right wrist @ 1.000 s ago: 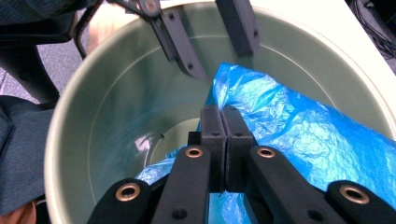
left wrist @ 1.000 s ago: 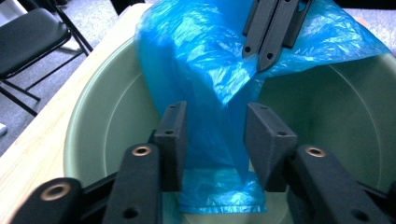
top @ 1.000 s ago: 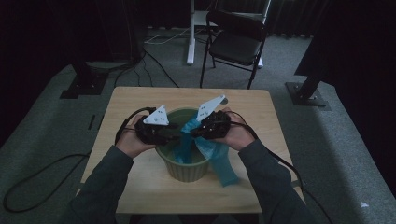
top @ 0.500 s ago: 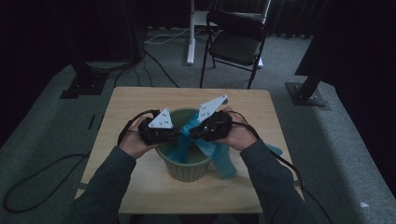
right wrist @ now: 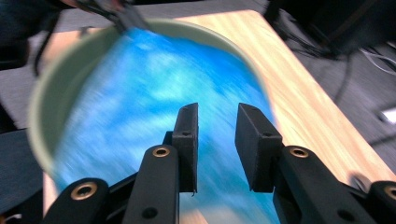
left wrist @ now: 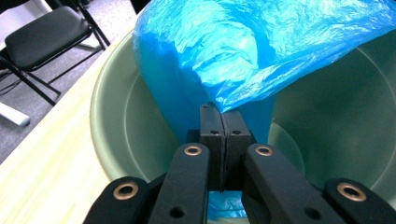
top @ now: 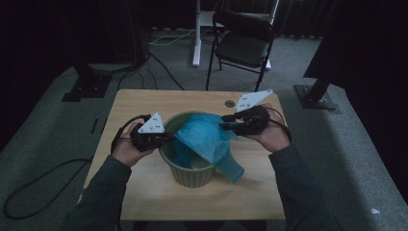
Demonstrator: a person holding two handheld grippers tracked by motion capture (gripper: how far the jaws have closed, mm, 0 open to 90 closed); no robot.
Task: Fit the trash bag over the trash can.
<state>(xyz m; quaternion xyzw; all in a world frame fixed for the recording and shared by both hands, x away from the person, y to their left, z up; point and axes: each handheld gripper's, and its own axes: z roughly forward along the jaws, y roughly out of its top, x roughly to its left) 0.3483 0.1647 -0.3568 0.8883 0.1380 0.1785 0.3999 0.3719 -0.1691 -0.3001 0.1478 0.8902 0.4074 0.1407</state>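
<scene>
A green pot [top: 190, 168] stands near the middle of the wooden table [top: 144, 192], toward its near edge, and a blue plastic bag [top: 204, 137] is draped across its mouth, with part of it hanging down the pot's right outer side. The left gripper [top: 166, 138] sits at the pot's left rim; in the left gripper view its 2 jaws are pressed together on the edge of the blue plastic bag [left wrist: 261, 51], just above the pot's inside wall. The right gripper [top: 225, 122] hovers at the far right of the rim; its jaws have just been opening and stand apart with nothing between them, the bag blurred below them. A black folding chair [top: 243, 45] stands on the floor beyond the table.
</scene>
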